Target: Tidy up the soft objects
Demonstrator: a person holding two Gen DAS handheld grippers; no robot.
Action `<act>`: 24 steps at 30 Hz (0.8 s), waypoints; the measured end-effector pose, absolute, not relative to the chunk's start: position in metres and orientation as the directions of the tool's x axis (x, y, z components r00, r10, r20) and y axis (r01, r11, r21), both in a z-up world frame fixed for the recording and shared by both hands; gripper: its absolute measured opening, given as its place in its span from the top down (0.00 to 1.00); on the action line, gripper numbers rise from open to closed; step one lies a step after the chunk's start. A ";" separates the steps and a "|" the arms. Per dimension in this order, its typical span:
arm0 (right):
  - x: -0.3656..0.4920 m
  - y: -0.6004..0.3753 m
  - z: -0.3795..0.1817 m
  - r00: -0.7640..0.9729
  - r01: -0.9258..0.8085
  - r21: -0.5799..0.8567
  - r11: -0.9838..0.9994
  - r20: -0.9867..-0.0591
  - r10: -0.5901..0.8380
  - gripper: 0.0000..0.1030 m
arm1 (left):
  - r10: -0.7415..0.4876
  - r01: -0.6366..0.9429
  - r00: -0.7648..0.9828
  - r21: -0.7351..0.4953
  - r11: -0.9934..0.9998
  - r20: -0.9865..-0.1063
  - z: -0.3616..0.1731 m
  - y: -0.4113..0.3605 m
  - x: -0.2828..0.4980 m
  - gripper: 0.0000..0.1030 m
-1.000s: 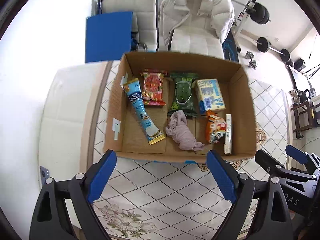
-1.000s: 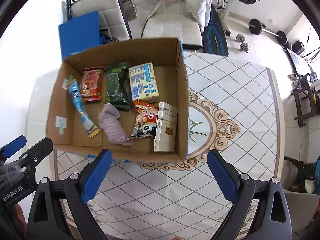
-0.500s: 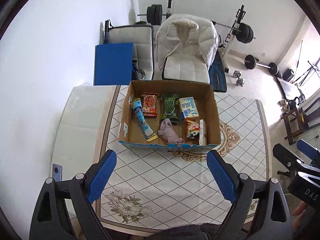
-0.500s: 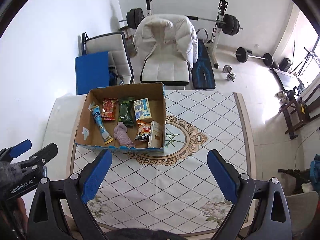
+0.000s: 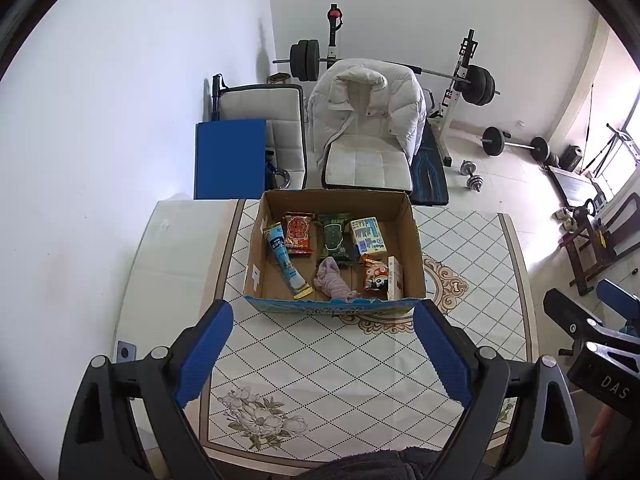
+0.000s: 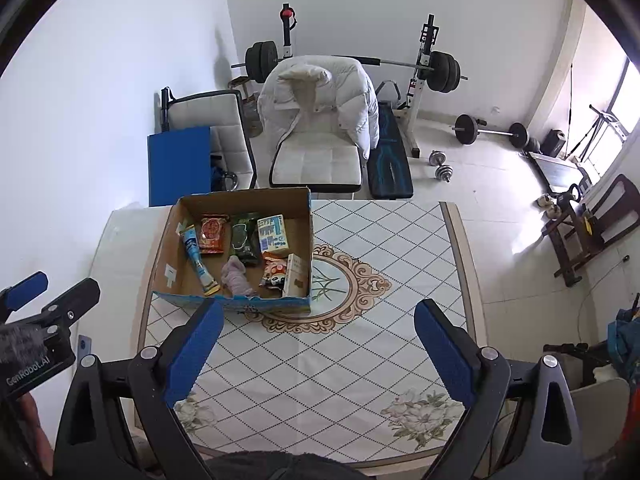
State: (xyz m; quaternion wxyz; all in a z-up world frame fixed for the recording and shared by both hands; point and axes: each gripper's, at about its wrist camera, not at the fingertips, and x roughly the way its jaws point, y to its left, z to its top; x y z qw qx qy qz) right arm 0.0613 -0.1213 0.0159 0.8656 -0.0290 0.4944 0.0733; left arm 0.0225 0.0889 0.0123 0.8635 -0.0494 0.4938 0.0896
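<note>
Both grippers are held high above the table, wide apart at the jaws and empty: left gripper, right gripper. Nothing is touched by either.

Task items are all seen inside the cardboard box, an open-topped corrugated carton set on the left part of the table, well ahead of both grippers. A crumpled mauve cloth, limp and knitted-looking, possibly a sock, is lain near the front wall at mid-box. Beside it on the left a long blue tube-shaped sachet is laid diagonally. Behind the cloth, three packs are lined in a row along the back: a red foil snack pack, a dark green pouch, and a blue-and-white carton, boxy and stiff-edged. At the right, an orange cartoon snack bag is crinkled, and a thin white box is stood on edge just by the right wall. The row-like layout is judged as sorted packing; the task looks near done or done, the raised pose being judged as a stand-off.

The patterned tabletop is glossy, with diamond grid and floral print. Beyond it, a white puffer jacket is draped over a chair, and a barbell rack is seen at the wall.
</note>
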 end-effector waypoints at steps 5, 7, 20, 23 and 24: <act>0.059 -0.119 0.015 0.505 -0.162 0.011 0.987 -0.858 0.092 0.05 | 0.098 -0.198 0.488 0.000 0.980 -0.867 0.009 0.087 0.021 0.10; 0.059 -0.118 0.015 0.503 -0.163 0.013 0.987 -0.859 0.094 0.05 | 0.096 -0.195 0.486 -0.001 0.981 -0.868 0.008 0.086 0.021 0.10; 0.058 -0.117 0.016 0.519 -0.147 -0.006 0.989 -0.852 0.072 0.05 | 0.093 -0.194 0.495 -0.006 0.981 -0.864 0.012 0.088 0.021 0.10; 0.059 -0.117 0.016 0.521 -0.148 -0.008 0.989 -0.851 0.071 0.05 | 0.092 -0.192 0.502 -0.007 0.981 -0.860 0.015 0.088 0.021 0.10; 0.059 -0.118 0.017 0.520 -0.147 -0.006 0.989 -0.851 0.072 0.05 | 0.092 -0.191 0.504 -0.006 0.982 -0.859 0.016 0.088 0.021 0.10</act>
